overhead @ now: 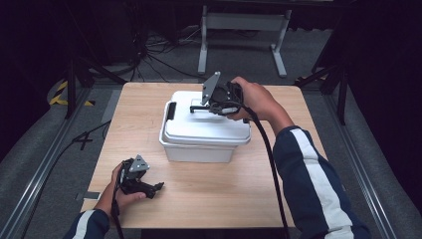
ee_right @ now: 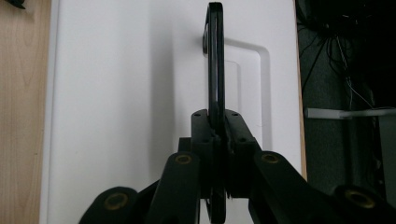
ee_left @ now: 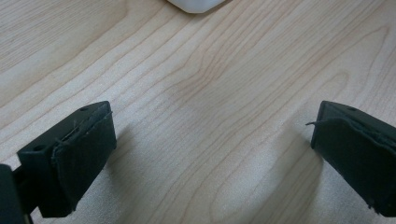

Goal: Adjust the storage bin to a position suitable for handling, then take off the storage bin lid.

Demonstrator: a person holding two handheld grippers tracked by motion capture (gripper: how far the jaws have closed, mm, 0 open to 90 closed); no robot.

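Observation:
A white plastic box [overhead: 199, 144] with a white lid [overhead: 206, 127] stands in the middle of the wooden table [overhead: 209, 194]. Its black carry handle [ee_right: 215, 60] stands raised on edge above the lid, and my right gripper [ee_right: 215, 135] is shut on it from the right side, also seen over the lid's far part as the right gripper [overhead: 211, 105]. A black latch [overhead: 171, 110] sits on the box's left end. My left gripper [overhead: 158, 186] rests on the table near the front left, held low, and its jaws stand wide apart over bare wood [ee_left: 210, 140].
A corner of the white box [ee_left: 196, 4] shows at the top of the left gripper view. Beyond the table lie a grey floor with cables [overhead: 154, 55] and a white metal stand [overhead: 239, 30]. Black rails run along both sides of the table.

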